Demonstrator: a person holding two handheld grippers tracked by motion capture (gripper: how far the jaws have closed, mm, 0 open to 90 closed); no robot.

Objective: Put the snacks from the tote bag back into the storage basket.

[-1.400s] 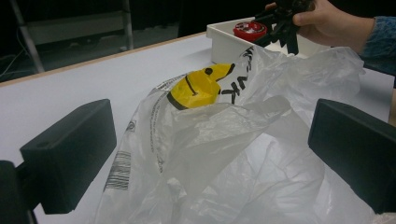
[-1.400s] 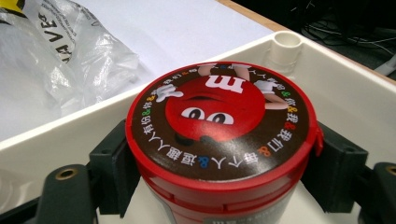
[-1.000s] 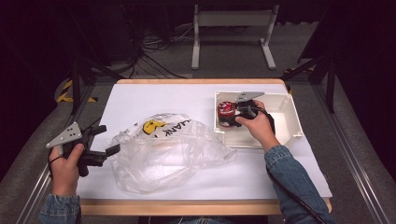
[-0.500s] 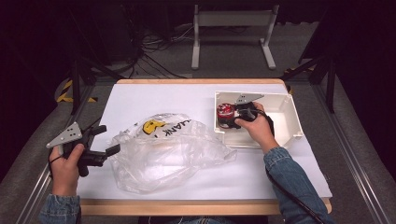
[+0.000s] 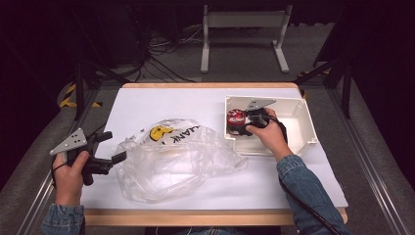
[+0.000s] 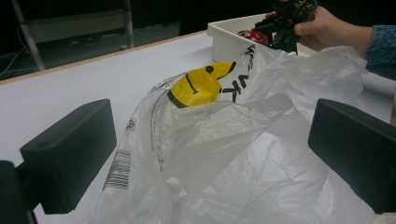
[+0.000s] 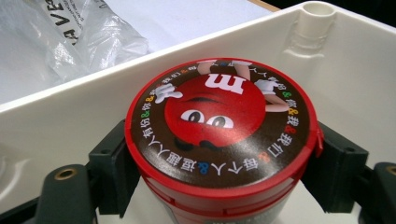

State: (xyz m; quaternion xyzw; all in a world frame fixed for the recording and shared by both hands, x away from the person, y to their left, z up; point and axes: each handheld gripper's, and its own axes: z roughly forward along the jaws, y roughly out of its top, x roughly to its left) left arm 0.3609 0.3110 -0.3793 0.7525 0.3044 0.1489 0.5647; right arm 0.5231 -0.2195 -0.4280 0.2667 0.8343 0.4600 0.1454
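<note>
I have my right gripper clamped on the round red-lidded candy tub with the cartoon face on its brown top, one black jaw pressed to each side just under the lid's rim. The tub stands inside the white rectangular plastic bin on the right of the table, at the bin's left end, close against its left wall. Apart from the tub the bin looks empty, though my own hand covers part of its floor, so I can't be sure.

My left gripper hangs released at the left edge of the table, its jaws standing wide with nothing between them, aimed at the crumpled clear plastic bag with the yellow smiley print. The bag lies slack in the middle of the table, just left of the bin, and I see nothing inside it.

I judge this to be the pick-up step: grip made, tub not yet lifted. The next move calls for raising it straight up clear of the bin wall, then carrying it left to the bag, whose mouth my left gripper would need to pinch and hold open
</note>
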